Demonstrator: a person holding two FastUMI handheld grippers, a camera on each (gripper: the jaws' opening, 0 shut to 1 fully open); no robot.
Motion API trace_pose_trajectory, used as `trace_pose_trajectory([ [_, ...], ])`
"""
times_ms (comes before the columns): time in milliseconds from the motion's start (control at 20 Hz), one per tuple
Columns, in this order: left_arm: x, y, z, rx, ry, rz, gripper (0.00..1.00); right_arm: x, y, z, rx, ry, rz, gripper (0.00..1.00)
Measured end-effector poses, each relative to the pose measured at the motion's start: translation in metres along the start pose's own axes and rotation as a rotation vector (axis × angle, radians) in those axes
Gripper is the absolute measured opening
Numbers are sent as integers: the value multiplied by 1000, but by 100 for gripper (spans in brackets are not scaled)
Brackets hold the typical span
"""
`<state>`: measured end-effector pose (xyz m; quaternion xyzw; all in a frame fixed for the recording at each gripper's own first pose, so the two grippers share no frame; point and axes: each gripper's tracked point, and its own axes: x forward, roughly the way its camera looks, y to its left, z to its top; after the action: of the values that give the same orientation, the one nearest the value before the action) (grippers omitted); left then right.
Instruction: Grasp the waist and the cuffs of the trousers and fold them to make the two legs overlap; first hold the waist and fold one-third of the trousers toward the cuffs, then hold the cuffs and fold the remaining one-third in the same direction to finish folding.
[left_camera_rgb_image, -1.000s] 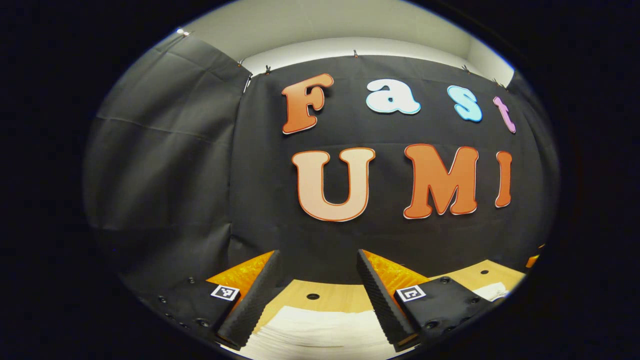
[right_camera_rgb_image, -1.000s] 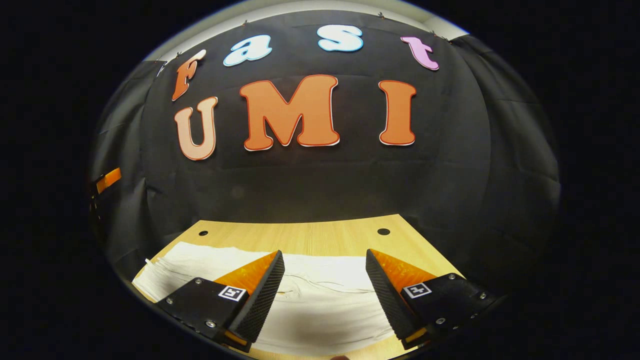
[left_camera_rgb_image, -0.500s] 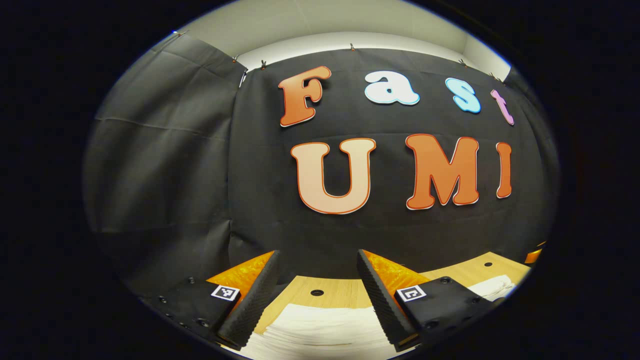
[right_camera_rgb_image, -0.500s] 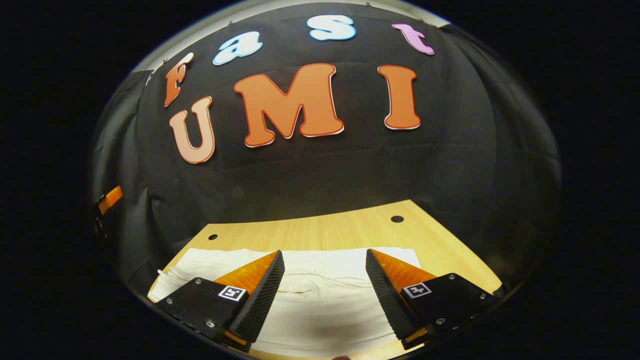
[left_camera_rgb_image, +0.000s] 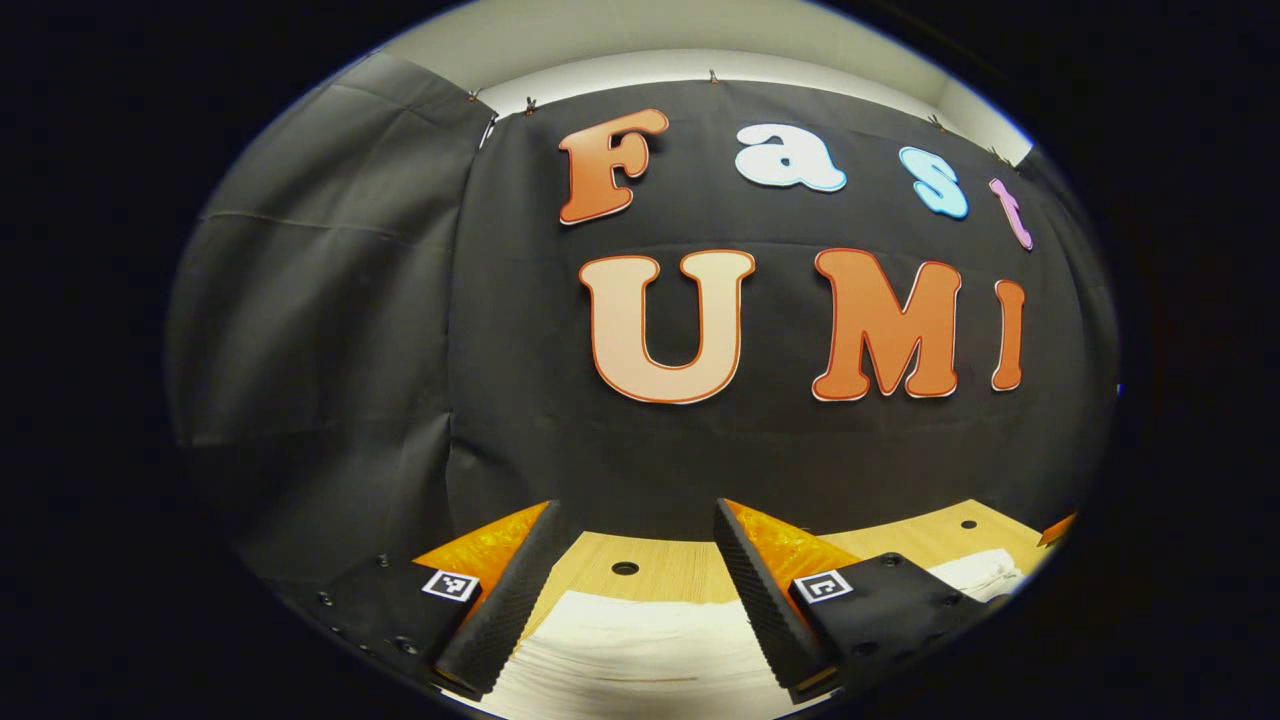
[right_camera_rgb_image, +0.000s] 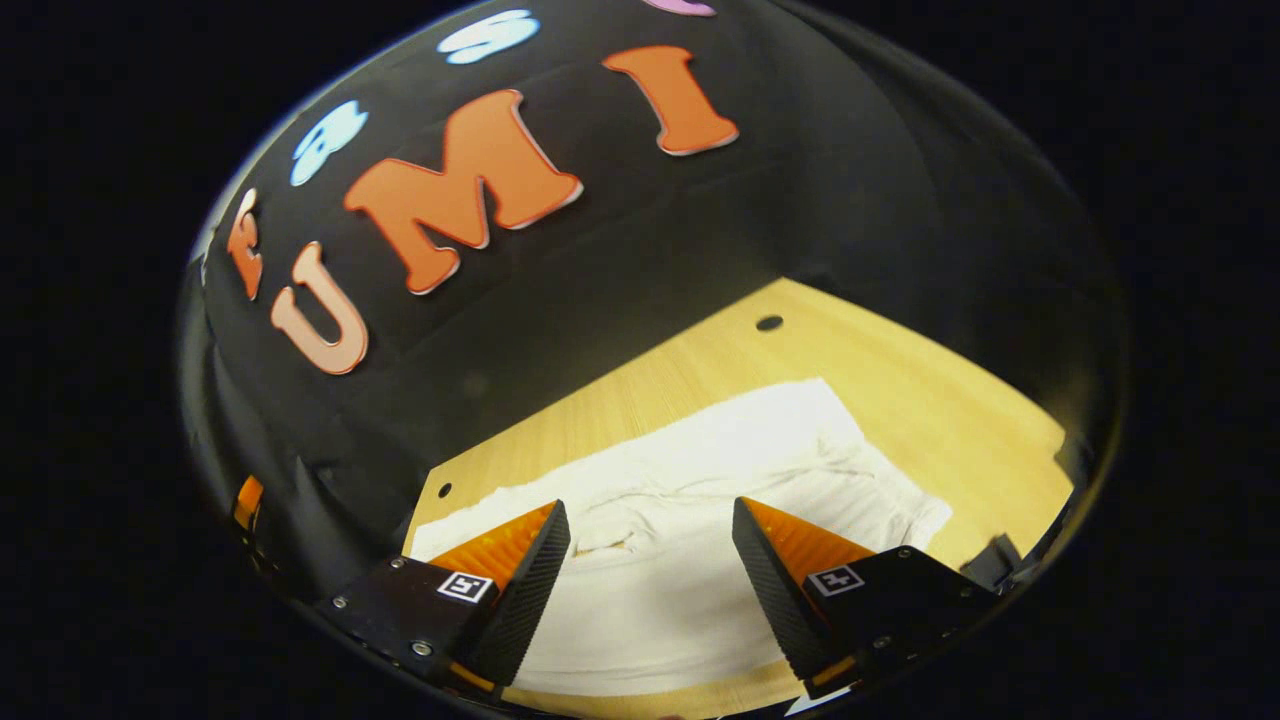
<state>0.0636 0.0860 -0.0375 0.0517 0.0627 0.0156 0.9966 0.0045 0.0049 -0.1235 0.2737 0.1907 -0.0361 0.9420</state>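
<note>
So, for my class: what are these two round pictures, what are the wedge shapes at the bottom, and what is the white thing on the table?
Each picture comes from a camera riding on a hand-held gripper, looking forward along its two fingers. The wedges are those fingers. In the left gripper view the left gripper is open above white trousers lying on a wooden table. In the right gripper view the right gripper, tilted, is open over the same trousers, spread with some wrinkles. Neither gripper holds anything.
</note>
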Motion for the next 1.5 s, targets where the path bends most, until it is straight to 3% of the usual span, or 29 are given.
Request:
trace_pose_trajectory([
  [350, -1, 3, -16, -10, 42, 6, 99, 6, -87, -60, 376, 157, -127, 98],
  [750, -1, 11, -32, -5, 79, 30, 99, 8, -151, -102, 475, 239, -261, 99],
  [1300, -14, 42, -48, -51, 133, 95, 99, 34, -147, -105, 600, 281, -234, 99],
  [1400, -15, 50, -53, -65, 141, 107, 99, 41, -149, -107, 620, 289, -239, 93],
  [1450, -17, 51, -55, -85, 149, 99, 99, 45, -148, -110, 627, 304, -235, 75],
  [1500, -18, 49, -58, -112, 162, 82, 99, 47, -148, -111, 636, 312, -230, 77],
])
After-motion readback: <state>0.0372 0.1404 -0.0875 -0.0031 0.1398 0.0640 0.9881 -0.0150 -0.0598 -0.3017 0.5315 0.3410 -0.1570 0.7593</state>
